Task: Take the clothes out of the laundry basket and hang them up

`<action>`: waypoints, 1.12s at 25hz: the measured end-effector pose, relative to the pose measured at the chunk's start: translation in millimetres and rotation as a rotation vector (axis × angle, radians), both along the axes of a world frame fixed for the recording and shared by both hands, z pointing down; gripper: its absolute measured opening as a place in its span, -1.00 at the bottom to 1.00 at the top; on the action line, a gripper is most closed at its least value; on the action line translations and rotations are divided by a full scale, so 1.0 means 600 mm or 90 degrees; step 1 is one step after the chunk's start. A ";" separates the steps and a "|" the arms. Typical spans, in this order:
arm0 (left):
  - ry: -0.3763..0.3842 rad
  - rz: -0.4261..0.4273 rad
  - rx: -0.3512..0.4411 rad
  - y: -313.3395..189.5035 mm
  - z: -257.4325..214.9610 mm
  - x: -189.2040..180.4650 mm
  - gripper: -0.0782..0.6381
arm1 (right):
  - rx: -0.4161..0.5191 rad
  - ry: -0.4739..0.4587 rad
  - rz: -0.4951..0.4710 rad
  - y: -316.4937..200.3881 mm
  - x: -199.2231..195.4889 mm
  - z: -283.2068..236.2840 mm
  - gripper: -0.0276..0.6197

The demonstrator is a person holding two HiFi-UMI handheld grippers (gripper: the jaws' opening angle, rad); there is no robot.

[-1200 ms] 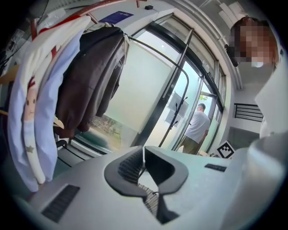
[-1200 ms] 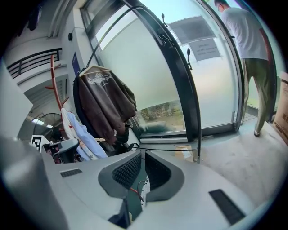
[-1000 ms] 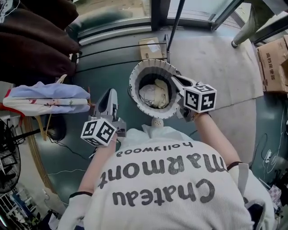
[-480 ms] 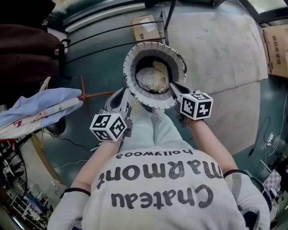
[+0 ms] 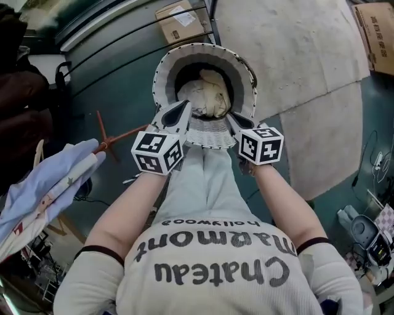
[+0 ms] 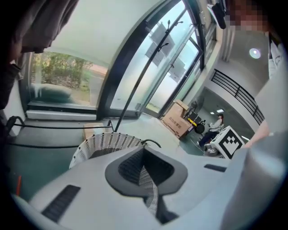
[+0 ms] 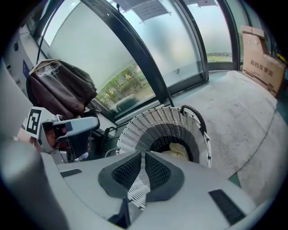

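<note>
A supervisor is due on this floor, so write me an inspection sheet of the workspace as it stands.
Surface: dark green floor with a pale concrete patch beside the basket.
Job's things: white laundry basket upright, cream clothes inside; a light blue garment already hangs at the left.
Clutter: cardboard box behind the basket, another at the top right.
Grippers: left gripper and right gripper both shut and empty, at the basket's near rim.
Cables: a thin cable lies on the floor at the right.
Surroundings: glass wall; dark brown garments hang nearby.
</note>
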State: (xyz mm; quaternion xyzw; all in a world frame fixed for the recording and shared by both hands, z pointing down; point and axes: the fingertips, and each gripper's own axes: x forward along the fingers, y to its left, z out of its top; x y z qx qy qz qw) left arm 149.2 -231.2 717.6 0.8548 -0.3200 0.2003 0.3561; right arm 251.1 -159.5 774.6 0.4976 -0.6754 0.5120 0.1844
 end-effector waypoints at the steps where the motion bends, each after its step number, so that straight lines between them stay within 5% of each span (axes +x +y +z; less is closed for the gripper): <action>1: 0.005 0.017 0.012 -0.008 0.014 0.013 -0.76 | 0.000 -0.002 0.009 -0.001 -0.004 0.016 -0.76; 5: 0.017 0.044 0.030 -0.030 0.083 0.045 -0.76 | 0.000 0.006 0.030 -0.012 -0.010 0.094 -0.76; 11: 0.006 0.033 -0.014 -0.030 0.207 0.064 -0.76 | -0.010 0.037 0.035 -0.035 -0.022 0.235 -0.76; 17: 0.026 0.020 -0.020 -0.042 0.286 0.091 -0.76 | -0.068 0.029 0.033 -0.034 -0.033 0.376 -0.76; 20: 0.042 0.032 -0.005 -0.051 0.295 0.099 -0.76 | -0.087 0.029 0.014 -0.033 -0.042 0.437 -0.51; 28: 0.052 0.060 0.057 -0.049 0.300 0.104 -0.76 | -0.152 0.072 -0.056 -0.010 -0.046 0.580 -0.20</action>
